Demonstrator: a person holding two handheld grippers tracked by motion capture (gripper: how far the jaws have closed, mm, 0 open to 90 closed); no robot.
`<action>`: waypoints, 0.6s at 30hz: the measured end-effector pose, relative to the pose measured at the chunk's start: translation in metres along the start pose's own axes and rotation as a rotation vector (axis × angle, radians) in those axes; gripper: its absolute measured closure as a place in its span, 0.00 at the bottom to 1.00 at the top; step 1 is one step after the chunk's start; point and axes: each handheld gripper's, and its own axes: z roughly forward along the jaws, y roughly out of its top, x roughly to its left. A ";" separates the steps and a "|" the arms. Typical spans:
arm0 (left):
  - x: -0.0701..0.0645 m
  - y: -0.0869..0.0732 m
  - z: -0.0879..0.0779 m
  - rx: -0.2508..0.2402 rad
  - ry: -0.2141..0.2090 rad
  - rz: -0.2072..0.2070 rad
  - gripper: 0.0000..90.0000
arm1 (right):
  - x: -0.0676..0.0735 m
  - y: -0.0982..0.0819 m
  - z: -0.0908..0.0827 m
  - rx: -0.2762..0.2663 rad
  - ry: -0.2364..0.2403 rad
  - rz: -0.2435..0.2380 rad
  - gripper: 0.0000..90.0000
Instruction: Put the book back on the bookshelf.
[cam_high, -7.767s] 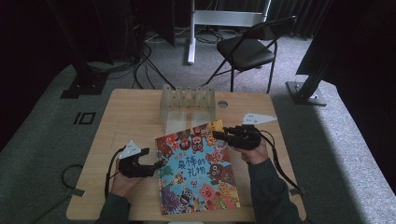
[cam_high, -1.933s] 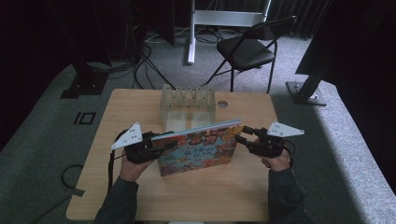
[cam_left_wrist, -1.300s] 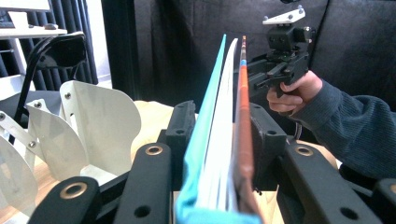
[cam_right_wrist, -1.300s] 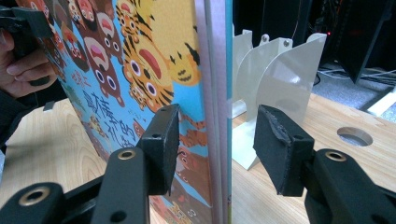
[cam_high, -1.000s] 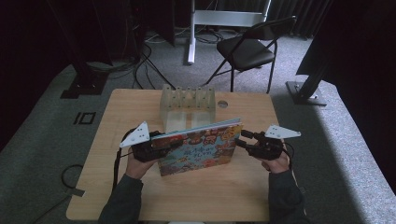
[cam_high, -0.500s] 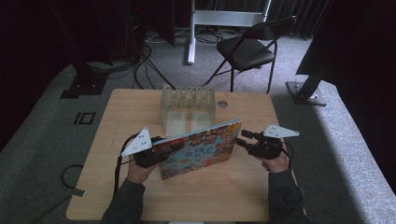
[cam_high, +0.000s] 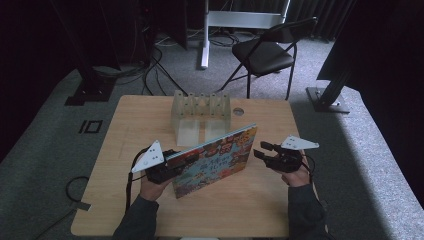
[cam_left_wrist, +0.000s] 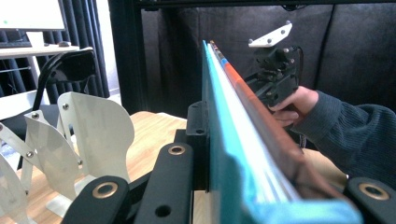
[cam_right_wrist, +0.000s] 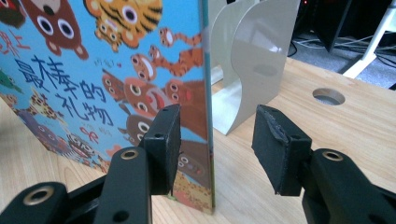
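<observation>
The left gripper (cam_high: 167, 167) is clamped on the near-left end of the picture book (cam_high: 215, 160), which in the high view stands tilted on its lower edge on the wooden table (cam_high: 150, 120), just in front of the white divider rack (cam_high: 200, 112); the right gripper (cam_high: 265, 152) hangs just off the book's far end, jaws parted, apart from the cover. In the left gripper view the jaws have just been closing and now pinch the book (cam_left_wrist: 233, 154) edge-on between them, the rack's (cam_left_wrist: 93, 135) curved plates off to one side and the other hand's gripper (cam_left_wrist: 275, 79) beyond. In the right gripper view the open jaws straddle the book's (cam_right_wrist: 93, 70) edge without pressing it, a rack (cam_right_wrist: 252, 65) plate behind. To slot the book well, the right jaws probably should close on that free edge first, then both hands keep it upright and aligned with one gap.
</observation>
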 end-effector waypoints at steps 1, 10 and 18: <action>0.000 0.000 0.000 -0.001 0.000 -0.001 0.89 | 0.000 -0.001 0.000 0.002 0.000 0.000 0.57; 0.000 0.000 0.004 -0.014 -0.019 0.002 0.85 | -0.003 -0.013 -0.004 0.029 -0.033 0.004 0.57; -0.002 0.000 0.005 -0.008 -0.016 0.018 0.85 | -0.007 -0.028 -0.009 0.049 -0.064 0.024 0.57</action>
